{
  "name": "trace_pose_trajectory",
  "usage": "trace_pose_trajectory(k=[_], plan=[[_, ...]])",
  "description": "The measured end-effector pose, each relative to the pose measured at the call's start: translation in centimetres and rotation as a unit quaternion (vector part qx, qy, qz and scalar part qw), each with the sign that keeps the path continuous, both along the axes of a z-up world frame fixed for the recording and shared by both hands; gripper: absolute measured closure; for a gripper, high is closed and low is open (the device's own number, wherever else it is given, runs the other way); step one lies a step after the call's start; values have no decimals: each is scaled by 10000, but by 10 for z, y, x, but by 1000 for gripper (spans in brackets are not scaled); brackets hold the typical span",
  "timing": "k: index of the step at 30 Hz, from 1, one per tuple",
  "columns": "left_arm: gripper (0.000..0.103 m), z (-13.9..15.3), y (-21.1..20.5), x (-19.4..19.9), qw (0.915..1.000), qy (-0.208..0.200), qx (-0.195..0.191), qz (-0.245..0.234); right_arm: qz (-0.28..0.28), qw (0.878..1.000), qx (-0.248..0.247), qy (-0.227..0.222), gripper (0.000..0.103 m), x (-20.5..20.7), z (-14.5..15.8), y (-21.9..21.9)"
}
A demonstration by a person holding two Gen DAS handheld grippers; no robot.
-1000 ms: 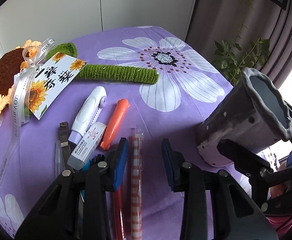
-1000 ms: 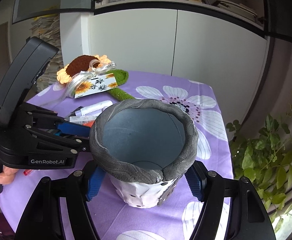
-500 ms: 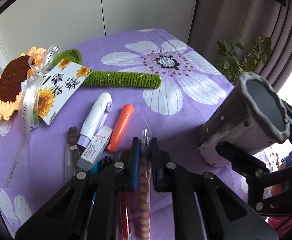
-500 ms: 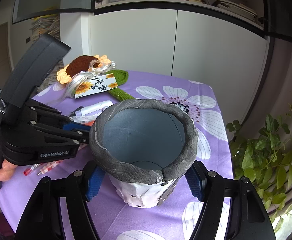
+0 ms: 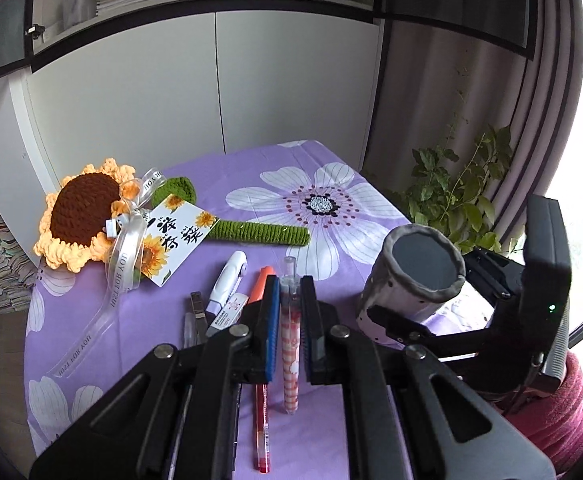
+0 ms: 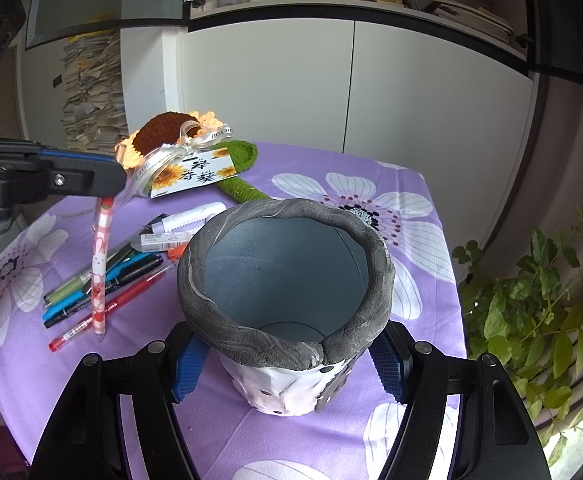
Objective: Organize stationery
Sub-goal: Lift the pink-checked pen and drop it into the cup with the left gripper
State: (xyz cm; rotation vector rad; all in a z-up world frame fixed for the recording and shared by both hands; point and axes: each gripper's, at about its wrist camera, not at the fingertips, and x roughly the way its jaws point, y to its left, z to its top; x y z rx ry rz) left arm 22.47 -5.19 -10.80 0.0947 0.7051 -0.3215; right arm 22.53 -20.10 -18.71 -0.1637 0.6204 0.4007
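My left gripper is shut on a pink checked pen, lifted off the purple flowered cloth; from the right wrist view the pen hangs steeply from the left gripper above the pile. My right gripper is shut on the grey pen pot, which stands on the cloth with its mouth showing nothing inside; the pot sits right of the held pen. On the cloth lie a red pen, several dark pens, a white correction tape and an orange marker.
A crocheted sunflower with green stem, ribbon and card lies at the back left of the table. White cupboards stand behind, a leafy plant to the right. A person's pink sleeve shows behind the right gripper.
My left gripper closed on the pink checked pen and rose with it, tilting up so the cupboards come into view. The right gripper and the pot stayed still.
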Motion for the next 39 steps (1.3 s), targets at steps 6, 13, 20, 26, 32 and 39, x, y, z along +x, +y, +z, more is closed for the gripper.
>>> trace_pose_trajectory(k=[6, 13, 20, 26, 32, 39], plan=[[95, 24, -4, -5, 9994, -298, -127, -74, 21, 10000, 1, -9, 31, 0, 0, 1], [95, 76, -20, 1, 9918, -982, -715, -400, 44, 10000, -20, -13, 31, 0, -1, 2], [95, 76, -50, 17, 9884, -1024, -910, -655, 42, 10000, -67, -47, 31, -1, -1, 3], [95, 77, -53, 19, 9872, -1023, -972, -749, 60, 9997, -209, -132, 31, -4, -1, 8], [95, 74, -59, 15, 9878, -1058, -783, -837, 64, 9998, -152, -91, 31, -3, -1, 7], [95, 40, -61, 19, 9932, -678, -500, -803, 65, 9998, -179, -109, 31, -3, -1, 7]])
